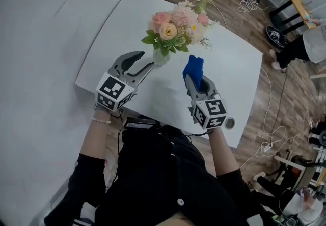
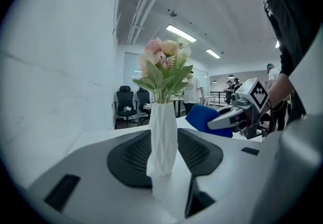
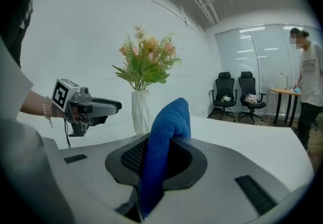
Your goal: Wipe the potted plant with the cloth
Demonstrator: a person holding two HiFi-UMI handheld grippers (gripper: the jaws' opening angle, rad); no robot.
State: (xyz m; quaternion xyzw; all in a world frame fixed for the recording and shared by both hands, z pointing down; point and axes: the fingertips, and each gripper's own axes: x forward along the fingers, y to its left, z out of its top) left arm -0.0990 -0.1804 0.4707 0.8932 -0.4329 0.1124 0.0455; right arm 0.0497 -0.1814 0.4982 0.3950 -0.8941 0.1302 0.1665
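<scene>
The left gripper (image 1: pixel 145 63) clasps the white faceted vase (image 1: pixel 160 57) of pink artificial flowers (image 1: pixel 175 24), apparently to steady it, while the right gripper (image 1: pixel 196 85), pinching the folded blue cloth (image 1: pixel 193 69), hovers just right, seemingly ready to wipe.

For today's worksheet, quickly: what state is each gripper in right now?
Left gripper: closed on the white vase, pads apparently touching both sides.
Right gripper: closed on the blue cloth.
</scene>
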